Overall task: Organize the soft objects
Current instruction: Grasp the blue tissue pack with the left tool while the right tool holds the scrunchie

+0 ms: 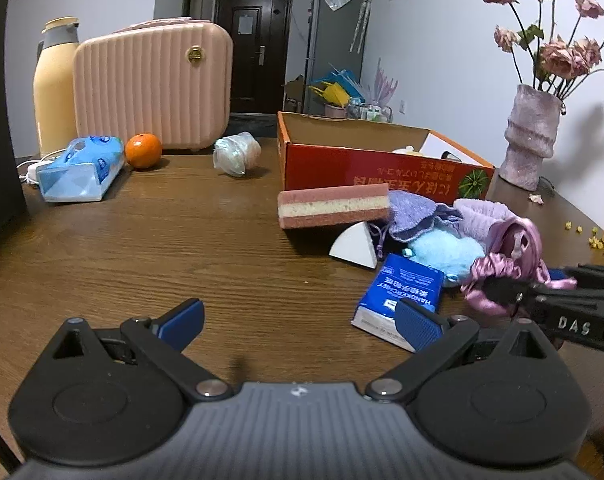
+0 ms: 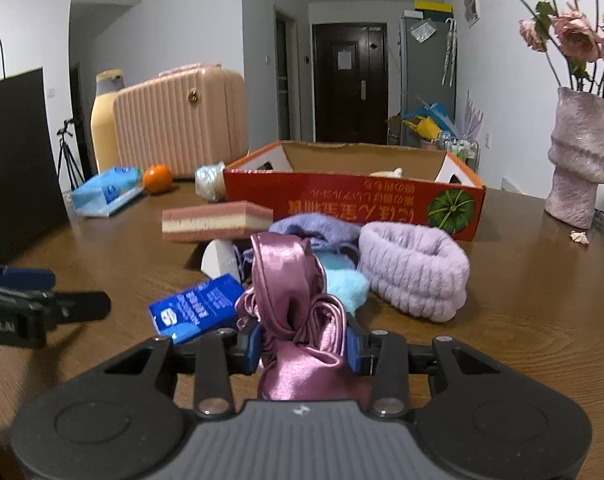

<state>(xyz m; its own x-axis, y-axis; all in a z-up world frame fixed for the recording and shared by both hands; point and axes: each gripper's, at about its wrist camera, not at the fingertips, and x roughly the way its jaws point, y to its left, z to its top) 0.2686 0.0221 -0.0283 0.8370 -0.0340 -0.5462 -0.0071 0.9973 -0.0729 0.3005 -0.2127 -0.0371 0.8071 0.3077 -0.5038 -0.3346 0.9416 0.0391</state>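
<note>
A pile of soft things lies in front of the orange cardboard box (image 1: 381, 168) (image 2: 353, 200). My right gripper (image 2: 303, 346) is shut on a shiny pink satin scrunchie (image 2: 290, 304) (image 1: 505, 272), its blue pads pressing the fabric from both sides. Behind it lie a light blue plush (image 2: 343, 284) (image 1: 445, 250), a lilac fluffy headband (image 2: 413, 268) (image 1: 481, 212), a purple cloth (image 2: 313, 228) (image 1: 411, 214) and a pink layered sponge (image 2: 216, 220) (image 1: 333, 206). My left gripper (image 1: 298, 326) hovers open over bare table, left of the pile.
A blue handkerchief pack (image 1: 401, 300) (image 2: 200, 308) and a white wedge (image 1: 355, 246) lie by the pile. At the back left stand a pink case (image 1: 154, 84), a thermos (image 1: 54, 84), an orange (image 1: 143, 151), a tissue pack (image 1: 82, 168). A flower vase (image 2: 577, 160) stands right.
</note>
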